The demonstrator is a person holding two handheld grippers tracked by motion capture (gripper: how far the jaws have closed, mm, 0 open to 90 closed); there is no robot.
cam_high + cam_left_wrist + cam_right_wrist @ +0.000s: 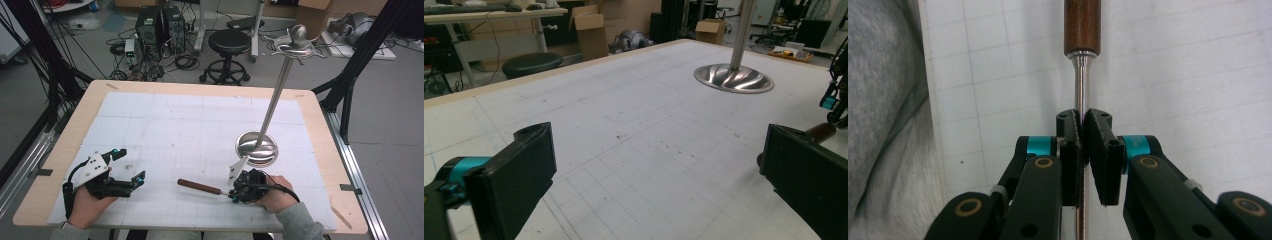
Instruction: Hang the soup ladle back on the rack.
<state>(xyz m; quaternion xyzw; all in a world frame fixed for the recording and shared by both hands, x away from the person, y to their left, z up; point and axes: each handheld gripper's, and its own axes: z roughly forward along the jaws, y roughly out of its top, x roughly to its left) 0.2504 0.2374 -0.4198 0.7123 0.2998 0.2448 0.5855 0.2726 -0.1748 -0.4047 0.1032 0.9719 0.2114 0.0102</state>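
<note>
A tool with a brown wooden handle [197, 186] and a thin metal shaft lies flat on the white gridded mat near the front edge. My right gripper [233, 194] is shut on the shaft. In the right gripper view the pads [1095, 150] pinch the shiny shaft [1080, 82] just below the handle [1082, 25]. My left gripper [131, 164] rests at the front left, held in a hand, with its jaws wide apart and nothing between them. In the left gripper view [654, 160] the handle's end [821, 131] shows behind the right jaw.
A shiny metal stand with a round base [256, 148] and a tall leaning pole [275, 100] stands just beyond my right gripper; its base [734, 79] also appears in the left gripper view. A grey sleeve [878, 75] lies left of the right gripper. A stool [228, 45] stands past the table's far edge.
</note>
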